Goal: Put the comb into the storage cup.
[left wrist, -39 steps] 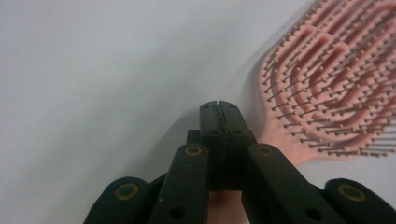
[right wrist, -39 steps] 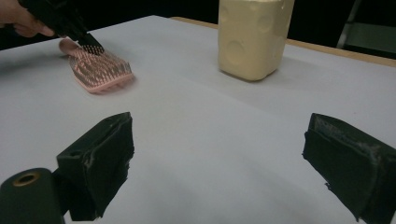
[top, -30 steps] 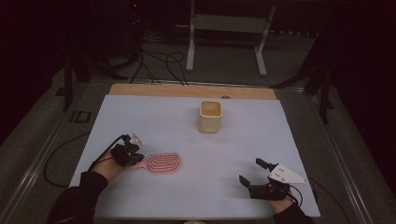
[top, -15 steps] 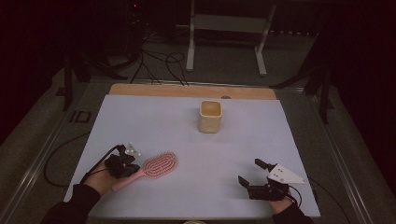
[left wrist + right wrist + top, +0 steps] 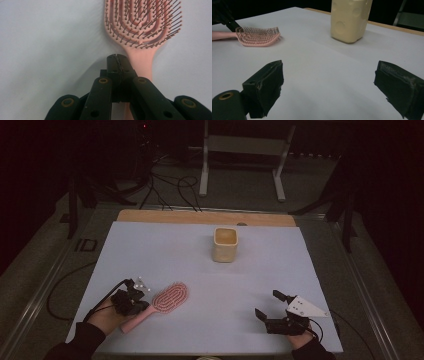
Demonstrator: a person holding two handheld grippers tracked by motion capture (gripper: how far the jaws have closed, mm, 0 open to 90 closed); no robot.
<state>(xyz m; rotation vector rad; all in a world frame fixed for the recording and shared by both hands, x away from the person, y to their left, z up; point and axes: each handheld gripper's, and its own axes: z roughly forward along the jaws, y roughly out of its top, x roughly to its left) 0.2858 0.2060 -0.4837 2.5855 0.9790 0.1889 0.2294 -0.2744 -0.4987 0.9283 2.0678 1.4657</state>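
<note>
A pink hairbrush (image 5: 170, 297) lies bristles up on the white table sheet (image 5: 210, 285) at the near left, its handle pointing toward the near edge. My left gripper (image 5: 142, 306) is shut, with its jaws pressed together just over the left side of the handle; in the left gripper view the closed tips (image 5: 117, 60) sit beside the hairbrush (image 5: 142, 27) neck, and nothing is between them. At the near right, my right gripper (image 5: 268, 304) rests open and holds nothing. The right gripper view shows its jaws (image 5: 329, 72) wide apart, with the hairbrush (image 5: 258, 36) far off to the left.
A cream cup (image 5: 225, 244) stands upright at the middle back of the sheet and also appears in the right gripper view (image 5: 350, 20). A wooden strip (image 5: 200, 217) borders the far edge. Cables and a metal stand (image 5: 240, 165) lie on the floor beyond.
The left hand has pulled back toward the near edge. The hairbrush has swung from lying sideways to slanting, its handle now toward the near left. The right gripper has stayed still.
</note>
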